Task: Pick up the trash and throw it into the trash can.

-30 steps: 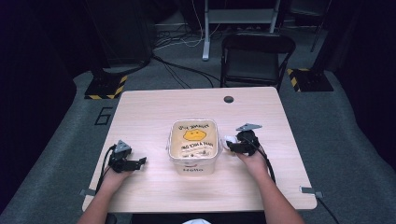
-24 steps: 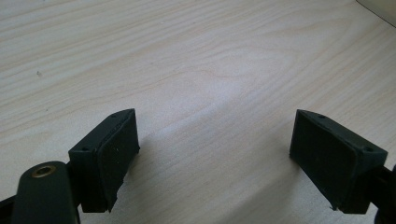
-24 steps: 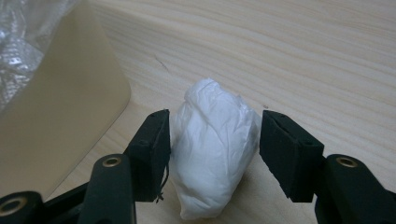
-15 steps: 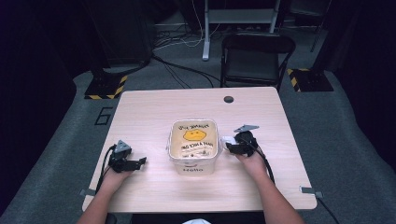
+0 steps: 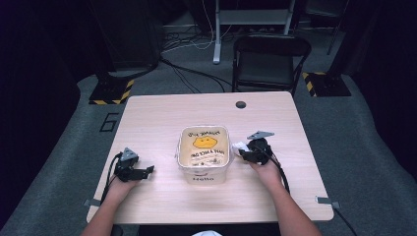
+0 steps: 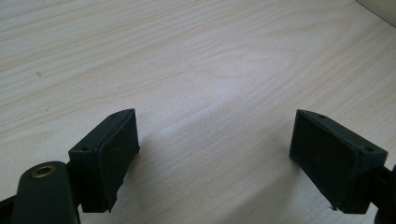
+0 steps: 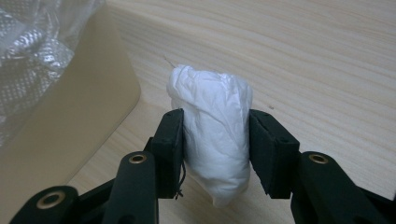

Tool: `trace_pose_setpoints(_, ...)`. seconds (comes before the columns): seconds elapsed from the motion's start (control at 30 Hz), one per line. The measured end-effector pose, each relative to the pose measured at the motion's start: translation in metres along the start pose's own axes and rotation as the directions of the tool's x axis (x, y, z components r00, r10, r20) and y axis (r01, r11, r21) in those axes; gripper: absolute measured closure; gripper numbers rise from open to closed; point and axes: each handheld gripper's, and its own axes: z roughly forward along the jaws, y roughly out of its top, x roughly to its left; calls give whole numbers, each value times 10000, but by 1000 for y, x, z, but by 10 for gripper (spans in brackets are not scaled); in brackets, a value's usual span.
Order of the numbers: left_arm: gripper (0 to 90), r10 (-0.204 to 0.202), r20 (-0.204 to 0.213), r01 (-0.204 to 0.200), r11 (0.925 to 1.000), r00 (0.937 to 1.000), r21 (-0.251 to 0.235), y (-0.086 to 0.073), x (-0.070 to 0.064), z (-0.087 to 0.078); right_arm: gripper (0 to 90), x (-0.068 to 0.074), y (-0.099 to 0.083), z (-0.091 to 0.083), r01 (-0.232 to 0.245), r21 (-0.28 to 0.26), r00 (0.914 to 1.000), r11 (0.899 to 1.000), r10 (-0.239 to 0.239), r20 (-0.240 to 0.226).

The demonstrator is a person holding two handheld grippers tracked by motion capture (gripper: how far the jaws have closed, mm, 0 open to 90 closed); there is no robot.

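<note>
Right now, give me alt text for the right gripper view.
The right gripper is shut on a crumpled white paper wad, held just above a light wooden table. A beige bin lined with clear plastic stands at the left.

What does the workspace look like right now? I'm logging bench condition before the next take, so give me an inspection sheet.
Surface: light wood table, bare around the work; a dark round spot near its far edge.
Job's things: crumpled white tissue wad; cream bin lined with a printed plastic bag, mid-table.
Clutter: nothing seen.
Grippers: right tongs shut on the wad, just right of the bin; left tongs open, nothing between them, low over the wood.
Cables: one trails from each gripper toward the person; more lie on the floor beyond.
Surroundings: black chair behind the table, hazard-striped stand bases, grey carpet.
</note>
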Motion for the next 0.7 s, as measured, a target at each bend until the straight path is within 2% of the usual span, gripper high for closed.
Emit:
trace_pose_setpoints(0.2, 155, -6, -2, 6, 10000, 10000, -6, 0, 0, 0, 565, -2, 3, -6, 156, -163, 9999, 9997, -154, 74)
trace_pose_setpoints(0.43, 155, -9, 0, 9, 10000, 10000, -7, 0, 0, 0, 567, -5, 8, -19, -258, -444, 9997, 9987, 260, 30)
trace_pose_setpoints(0.7, 155, -19, -6, 19, 10000, 10000, -17, 0, 0, 0, 568, -7, 15, -33, -185, -702, 9998, 9974, 191, 78)
